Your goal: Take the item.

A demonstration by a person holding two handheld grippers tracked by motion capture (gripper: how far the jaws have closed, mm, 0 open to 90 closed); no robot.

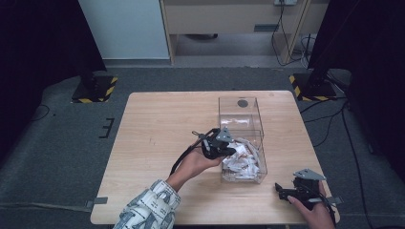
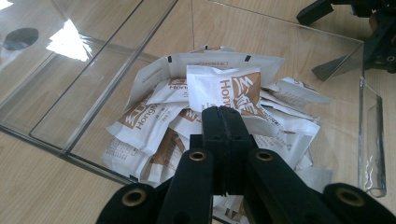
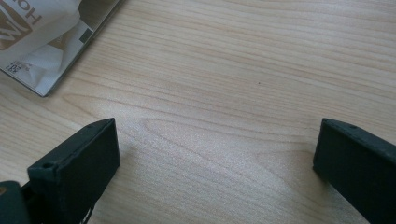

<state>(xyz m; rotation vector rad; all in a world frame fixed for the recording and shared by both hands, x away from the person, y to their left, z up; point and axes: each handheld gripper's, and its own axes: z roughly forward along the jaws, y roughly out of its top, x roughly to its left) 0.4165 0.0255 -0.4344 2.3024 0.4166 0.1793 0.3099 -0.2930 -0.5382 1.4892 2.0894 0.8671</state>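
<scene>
**Left gripper closed at sachet pile; right gripper idle**

The left gripper (image 2: pixel 223 116) hangs over the clear box (image 1: pixel 260 143), fingers pressed together at the top sachet (image 2: pixel 233 86). Whether they pinch it cannot be told. The sachets (image 1: pixel 241 160) are heaped in the box's near compartment, toward the counter's (image 1: pixel 157 124) five o'clock. The right gripper (image 1: pixel 286 193) rests at the near right corner, fingers wide apart and empty, evidently kept clear of the working hand.

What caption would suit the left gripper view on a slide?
The left gripper, jaws shut on a white-and-brown sachet, above a heap of sachets in a clear box.
</scene>
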